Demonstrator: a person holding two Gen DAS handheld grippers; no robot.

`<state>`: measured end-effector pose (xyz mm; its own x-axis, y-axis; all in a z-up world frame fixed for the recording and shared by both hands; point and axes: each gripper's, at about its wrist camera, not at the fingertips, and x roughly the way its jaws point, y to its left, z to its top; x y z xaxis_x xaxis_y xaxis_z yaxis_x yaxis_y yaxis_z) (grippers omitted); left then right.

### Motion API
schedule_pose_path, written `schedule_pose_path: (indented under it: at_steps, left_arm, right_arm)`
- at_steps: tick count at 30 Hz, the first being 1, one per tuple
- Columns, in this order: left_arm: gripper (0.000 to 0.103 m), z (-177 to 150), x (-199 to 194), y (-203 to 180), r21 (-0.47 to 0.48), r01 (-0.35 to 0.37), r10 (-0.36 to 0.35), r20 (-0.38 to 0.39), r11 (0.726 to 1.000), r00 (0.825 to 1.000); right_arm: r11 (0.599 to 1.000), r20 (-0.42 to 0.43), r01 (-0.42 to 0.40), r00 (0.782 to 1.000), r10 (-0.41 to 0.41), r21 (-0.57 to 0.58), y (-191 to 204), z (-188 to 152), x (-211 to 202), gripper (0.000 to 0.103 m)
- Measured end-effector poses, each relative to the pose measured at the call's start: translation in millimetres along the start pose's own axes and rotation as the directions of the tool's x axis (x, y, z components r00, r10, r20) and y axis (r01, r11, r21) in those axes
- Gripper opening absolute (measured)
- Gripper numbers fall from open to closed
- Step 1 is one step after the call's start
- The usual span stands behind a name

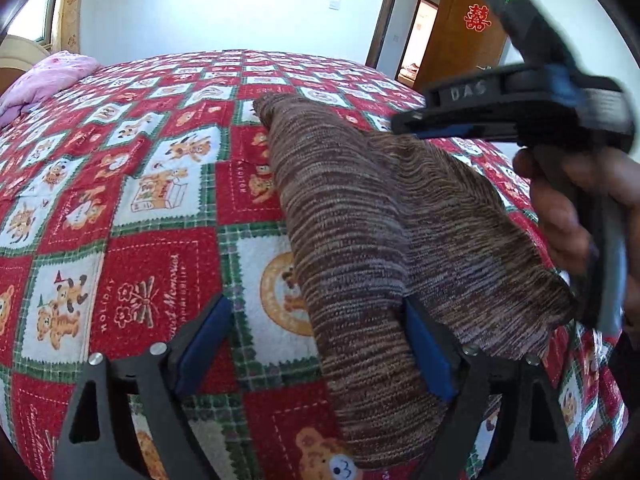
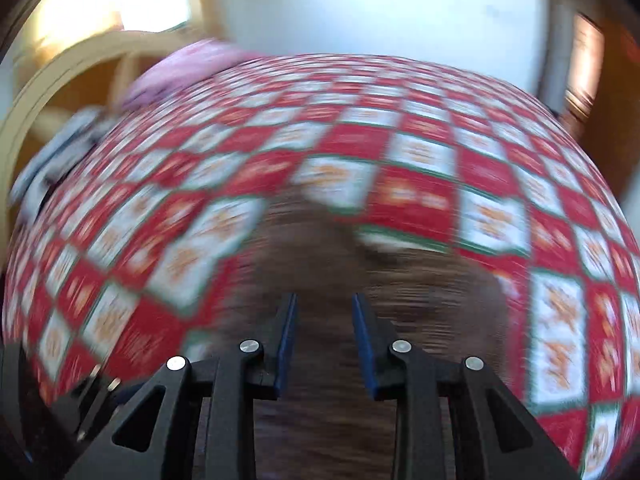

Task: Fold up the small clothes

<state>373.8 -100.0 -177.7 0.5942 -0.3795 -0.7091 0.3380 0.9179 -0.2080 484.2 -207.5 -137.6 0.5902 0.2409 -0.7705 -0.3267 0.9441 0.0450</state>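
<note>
A brown striped knit garment [image 1: 344,208] lies lengthwise on the bed. My left gripper [image 1: 312,308] is open wide low over its near end. The cloth lies between the fingers and the right finger [image 1: 428,348] sits in a crease; the pads do not pinch it. My right gripper [image 1: 404,124], held by a hand [image 1: 560,216], hovers at the garment's far right edge. In the blurred right wrist view the right gripper [image 2: 324,300] has its pads a little apart over the brown garment [image 2: 328,248]. Whether cloth is pinched between them is unclear.
The bed is covered by a red, white and green checked bear-print blanket [image 1: 120,208]. A pink pillow [image 1: 44,80] lies at the far left by a wooden headboard [image 2: 80,64]. A white wall and a wooden door [image 1: 460,36] stand beyond the bed.
</note>
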Motion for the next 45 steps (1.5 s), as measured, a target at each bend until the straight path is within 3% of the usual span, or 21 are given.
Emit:
schedule_pose_path:
  at_steps: [3, 4, 7, 11, 16, 22, 27, 33, 37, 40, 45]
  left_arm:
    - [0.09, 0.1, 0.5, -1.7, 0.007, -0.006, 0.006, -0.003, 1.0, 1.0]
    - [0.091, 0.4, 1.5, -1.0, 0.008, -0.007, 0.007, -0.004, 1.0, 1.0]
    - [0.091, 0.6, 2.7, 0.1, 0.003, -0.008, 0.008, -0.01, 1.0, 1.0]
    - [0.092, -0.1, 1.4, 0.5, 0.002, -0.002, 0.002, -0.009, 1.0, 1.0]
    - [0.094, -0.4, 1.9, 0.3, 0.006, 0.004, -0.004, -0.009, 1.0, 1.0]
    - [0.096, 0.0, 2.4, -0.5, 0.011, 0.003, -0.003, -0.012, 1.0, 1.0]
    - [0.097, 0.6, 3.4, -2.8, 0.02, -0.005, 0.006, -0.016, 1.0, 1.0]
    - [0.097, -1.6, -11.6, 10.2, -0.044, 0.027, -0.026, 0.027, 0.999, 0.999]
    - [0.098, 6.6, -16.6, 22.4, -0.117, 0.031, -0.027, 0.04, 0.993, 0.999]
    - [0.098, 15.8, -5.4, 20.0, -0.101, 0.02, -0.019, 0.01, 0.995, 1.0]
    - [0.098, 25.8, 12.6, 9.3, -0.078, 0.037, -0.039, -0.032, 0.996, 0.999]
  right_arm:
    - [0.995, -0.075, -0.016, 0.997, 0.009, -0.099, 32.5, -3.4, 28.2, 0.029]
    - [0.996, -0.112, -0.024, 0.994, 0.015, -0.083, 33.0, -5.8, 39.7, 0.03]
    - [0.998, -0.104, -0.056, 0.993, 0.051, -0.042, 29.3, -3.8, 48.1, 0.032]
    - [0.998, -0.075, -0.057, 0.996, 0.055, -0.022, 22.5, -9.0, 31.0, 0.032]
    - [0.998, 0.005, -0.003, 1.0, 0.002, 0.068, -7.6, -25.6, -11.2, 0.035]
    - [0.994, -0.095, 0.073, 0.993, -0.065, 0.082, -40.4, -76.9, -27.3, 0.035]
    - [0.997, -0.02, 0.039, 0.999, -0.038, 0.06, -46.7, -112.7, -51.4, 0.036]
    - [1.0, -0.021, 0.0, 1.0, 0.0, 0.007, -48.1, -138.1, -58.6, 0.038]
    - [0.997, 0.055, -0.048, 0.997, 0.045, 0.057, -63.1, -136.4, -78.6, 0.045]
    - [0.982, 0.123, -0.082, 0.991, 0.061, 0.173, -89.5, -120.9, -86.2, 0.054]
    - [0.947, 0.133, -0.091, 0.99, 0.052, 0.307, -135.2, -94.6, -67.2, 0.055]
